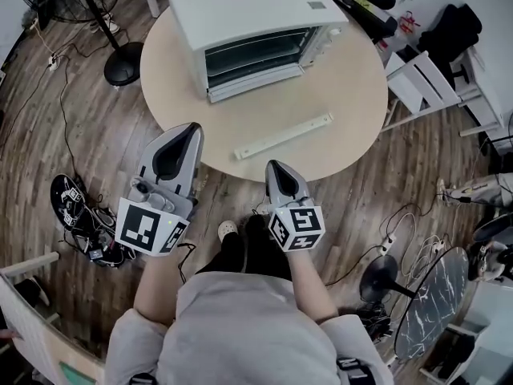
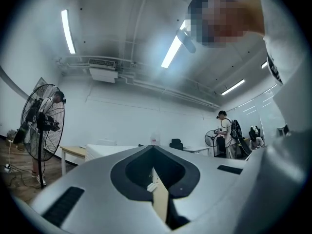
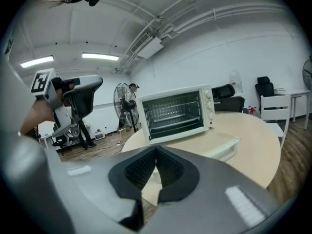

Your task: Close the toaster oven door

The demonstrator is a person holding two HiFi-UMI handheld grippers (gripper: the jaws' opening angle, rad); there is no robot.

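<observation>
While both tools hang low by the table's near edge, the oven sits at the far side of the table, front toward you; its door seems to stand up against the front, though no view shows whether it is fully home. Your left gripper has its jaws together with nothing in them; your right gripper is likewise closed and empty, and well apart from the oven; keep them so, since a closed tip makes a firm pusher. Use the right one, which already looks at the door; bring it up over the table edge and steer it clear of the bar lying between you and the oven; meet the door high on its frame, near the middle, and press straight in; push gently, because the oven may well slide on the smooth top; if it creeps, rest the left tip against its side.
</observation>
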